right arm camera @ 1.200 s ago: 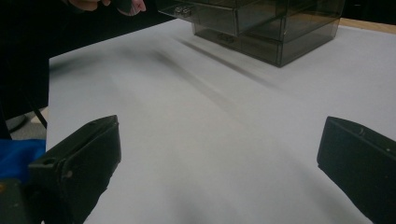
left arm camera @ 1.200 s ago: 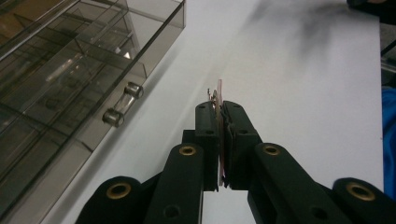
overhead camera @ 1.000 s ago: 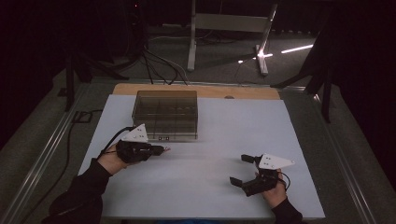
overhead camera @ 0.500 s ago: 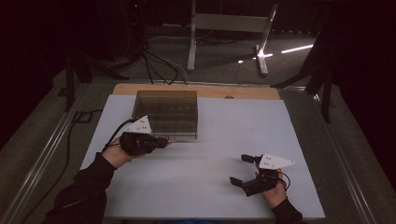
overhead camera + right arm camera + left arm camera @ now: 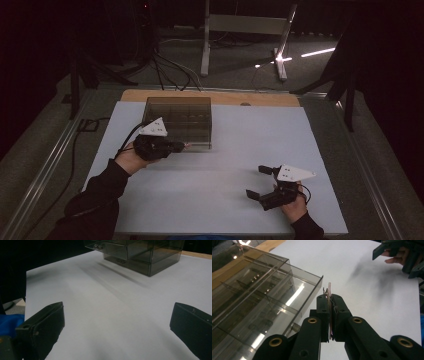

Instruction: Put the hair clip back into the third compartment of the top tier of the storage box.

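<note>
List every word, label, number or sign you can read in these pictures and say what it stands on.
No readable text anywhere.
Smoked plastic drawer box: no label; the marks on its drawer fronts are handles and glints.
Thin pinkish card clamped in the left gripper: seen edge-on, so any print is hidden.
Right gripper, open: its grey plate has dots, no characters.
White table cover: blank.

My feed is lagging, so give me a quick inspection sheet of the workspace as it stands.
Surface: white table sheet, bare around the tools.
Job's things: thin pinkish card clamped edge-on; smoky clear drawer box at the far left.
Clutter: nothing seen.
Grippers: left hand-held gripper shut on the card beside the box; right hand-held gripper open, holding nothing.
Cables: black lead trailing from the left gripper.
Surroundings: dark floor, metal stand behind.
</note>
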A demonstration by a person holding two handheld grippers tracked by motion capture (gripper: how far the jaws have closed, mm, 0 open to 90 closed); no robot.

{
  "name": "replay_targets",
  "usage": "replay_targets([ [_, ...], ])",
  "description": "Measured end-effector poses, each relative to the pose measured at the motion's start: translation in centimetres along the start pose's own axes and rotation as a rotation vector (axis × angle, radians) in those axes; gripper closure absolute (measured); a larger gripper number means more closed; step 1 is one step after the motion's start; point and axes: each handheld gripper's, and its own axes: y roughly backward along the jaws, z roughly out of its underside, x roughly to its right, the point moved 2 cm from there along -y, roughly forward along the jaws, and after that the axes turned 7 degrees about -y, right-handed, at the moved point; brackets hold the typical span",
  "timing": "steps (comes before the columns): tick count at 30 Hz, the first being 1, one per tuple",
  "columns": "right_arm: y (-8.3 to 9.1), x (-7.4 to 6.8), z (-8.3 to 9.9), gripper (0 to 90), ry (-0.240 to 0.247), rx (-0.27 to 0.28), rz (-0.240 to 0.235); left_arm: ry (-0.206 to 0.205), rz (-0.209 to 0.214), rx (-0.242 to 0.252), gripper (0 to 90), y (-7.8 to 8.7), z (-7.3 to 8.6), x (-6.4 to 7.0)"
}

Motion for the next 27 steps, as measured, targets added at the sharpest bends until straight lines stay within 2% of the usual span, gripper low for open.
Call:
replay_targets([
  [17, 0.0, -0.1, 0.0, 0.0, -0.001, 0.001, -0.007, 0.025, -0.021, 0.016, 87.2, -1.2, -1.8, -0.6],
  [27, 0.0, -0.1, 0.0, 0.0, -0.002, -0.002, -0.006, 0.062, -0.025, 0.019, 87.2, -2.2, -2.5, -1.2],
])
